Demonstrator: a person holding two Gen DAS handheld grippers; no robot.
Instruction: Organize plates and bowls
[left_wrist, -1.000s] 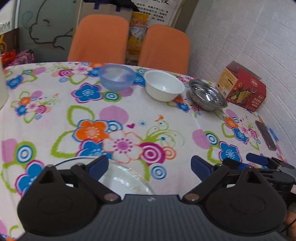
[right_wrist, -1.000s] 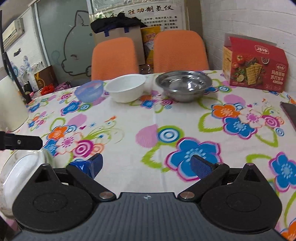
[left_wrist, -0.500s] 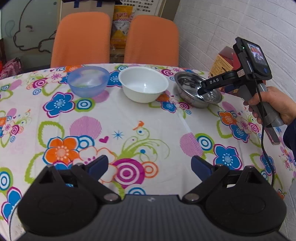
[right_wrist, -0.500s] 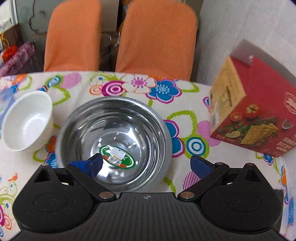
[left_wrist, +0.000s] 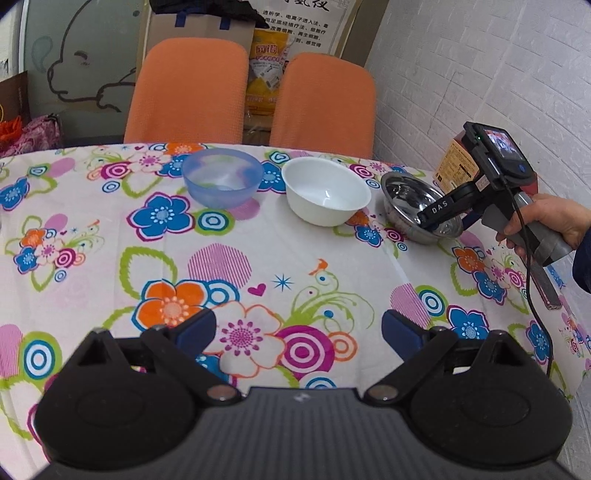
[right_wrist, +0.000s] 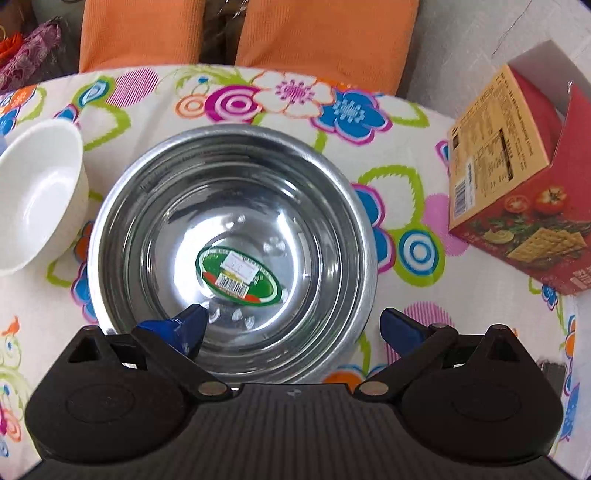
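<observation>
The steel bowl (right_wrist: 232, 254) sits on the flowered counter (left_wrist: 258, 266) near the counter's far rim, with a green oval sticker (right_wrist: 240, 277) on its bottom. The right tool (right_wrist: 291, 325) hangs over the bowl's near side with its fingers spread wide: the left blue fingertip (right_wrist: 184, 325) is inside the bowl above the near wall, while the other is outside the rim, so the rim passes between them; whether either touches metal cannot be told. A hand (left_wrist: 550, 221) holds this tool's grip, and a black cable (left_wrist: 532, 295) trails from it.

Just left of the steel bowl stands the white bowl (left_wrist: 327, 195), with only a narrow strip of cloth between them. Further left is the blue translucent bowl (left_wrist: 223, 181). To the right of the steel bowl a red cracker box (right_wrist: 517, 192) stands a little apart. Behind it, past the counter's edge, are two orange chairs (left_wrist: 192, 92).

The left tool (left_wrist: 299, 328) hovers well in front of the steel bowl over bare cloth, its fingers wide apart and empty.
</observation>
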